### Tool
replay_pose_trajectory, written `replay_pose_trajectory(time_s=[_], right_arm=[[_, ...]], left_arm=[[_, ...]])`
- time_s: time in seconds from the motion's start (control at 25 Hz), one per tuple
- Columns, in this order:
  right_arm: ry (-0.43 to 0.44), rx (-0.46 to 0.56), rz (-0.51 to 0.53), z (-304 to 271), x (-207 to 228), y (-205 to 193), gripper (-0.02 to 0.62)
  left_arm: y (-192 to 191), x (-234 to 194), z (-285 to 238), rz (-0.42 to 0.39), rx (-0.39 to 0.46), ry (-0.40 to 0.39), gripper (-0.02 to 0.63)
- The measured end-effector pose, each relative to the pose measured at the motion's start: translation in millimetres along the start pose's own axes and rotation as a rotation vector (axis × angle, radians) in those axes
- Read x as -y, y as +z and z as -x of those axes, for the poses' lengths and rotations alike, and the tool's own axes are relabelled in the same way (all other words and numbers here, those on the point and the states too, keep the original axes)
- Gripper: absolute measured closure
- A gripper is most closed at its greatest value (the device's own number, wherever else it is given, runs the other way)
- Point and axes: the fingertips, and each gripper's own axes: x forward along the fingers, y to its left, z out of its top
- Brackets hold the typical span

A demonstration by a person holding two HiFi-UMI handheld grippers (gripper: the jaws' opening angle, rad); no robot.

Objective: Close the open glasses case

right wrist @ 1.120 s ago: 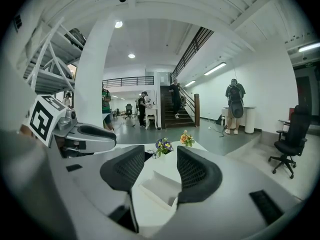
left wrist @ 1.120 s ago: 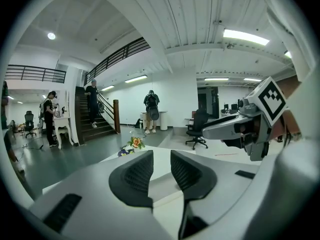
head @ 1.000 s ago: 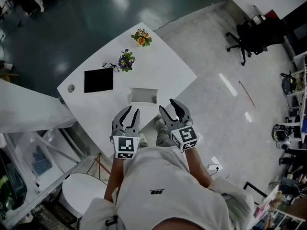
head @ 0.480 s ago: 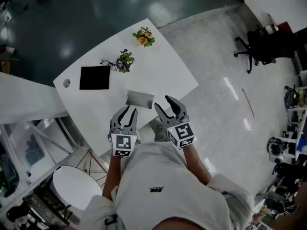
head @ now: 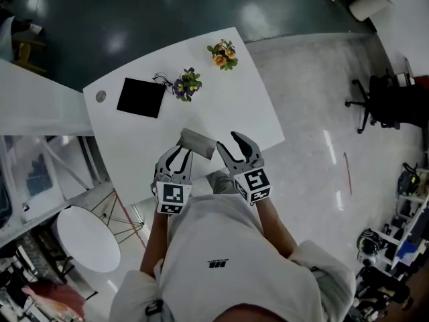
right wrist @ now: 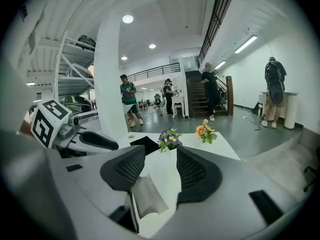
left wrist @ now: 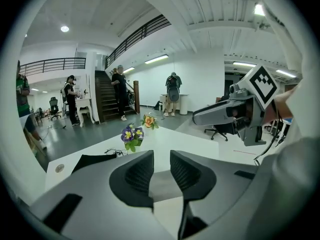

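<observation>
The grey glasses case is lying on the white bench, close to the bench's near edge. Its lid is standing open.

The left gripper is hanging just on the near side of the case, by its left end. This gripper is released. Its jaws are sitting only a little apart, and nothing is resting between them. In the left gripper view the case is showing through the thin gap, a bit farther on.

The right gripper is hanging right beside the case's right end. It is released too, with its jaws standing wide apart and holding nothing. One fingertip is sitting very near the case, but I cannot tell if it is touching.

Past the case, some purple flowers are sitting on the bench. A flat black pad is lying to the left of them. Some orange flowers are sitting farther away from the case, near the far edge.

A small round white table is standing on the floor, well off to the near left of the case. A black office chair is standing far off to the case's right.
</observation>
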Motion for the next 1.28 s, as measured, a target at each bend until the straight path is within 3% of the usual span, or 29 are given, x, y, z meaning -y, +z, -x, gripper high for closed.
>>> replay_pose_trajectory(time_s=[0.72, 0.92, 1.28], right_arm=[[0.235, -0.142, 0.086, -58.6, 25.0, -39.6, 0.410], [0.271, -0.182, 0.096, -74.6, 27.2, -52.3, 0.416], [0.318, -0.231, 0.108, -95.9, 28.3, -71.9, 0.420]], left_arm=[[-45.5, -6.9, -47.4, 0.189, -0.109, 0.188, 0.502], [-58.7, -3.1, -62.7, 0.254, -0.136, 0.202, 0.505], [-75.1, 4.8, -83.4, 0.273, -0.178, 0.198, 0.508]])
